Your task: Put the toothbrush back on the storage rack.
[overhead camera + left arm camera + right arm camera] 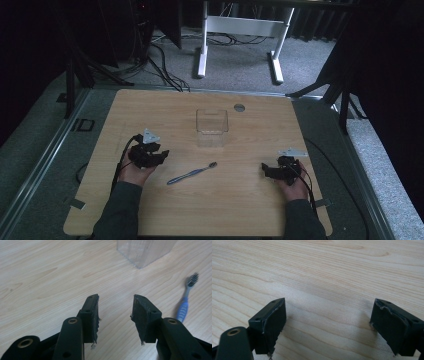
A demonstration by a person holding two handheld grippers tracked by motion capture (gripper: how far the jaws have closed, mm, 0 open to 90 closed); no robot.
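Bench (pixel 150 215) layout: the toothbrush (pixel 192 173) lies near the centre, with the container (pixel 212 121) standing behind it. The left gripper (pixel 159 156) sits left of the toothbrush, the right gripper (pixel 266 171) well apart at its right.

A wooden table (pixel 150 210) carries a blue toothbrush (pixel 192 173) and a clear box (pixel 212 121).

I note a wooden table (pixel 150 107) with a grey round cap (pixel 239 107), and a white desk frame (pixel 240 30) on carpet beyond.
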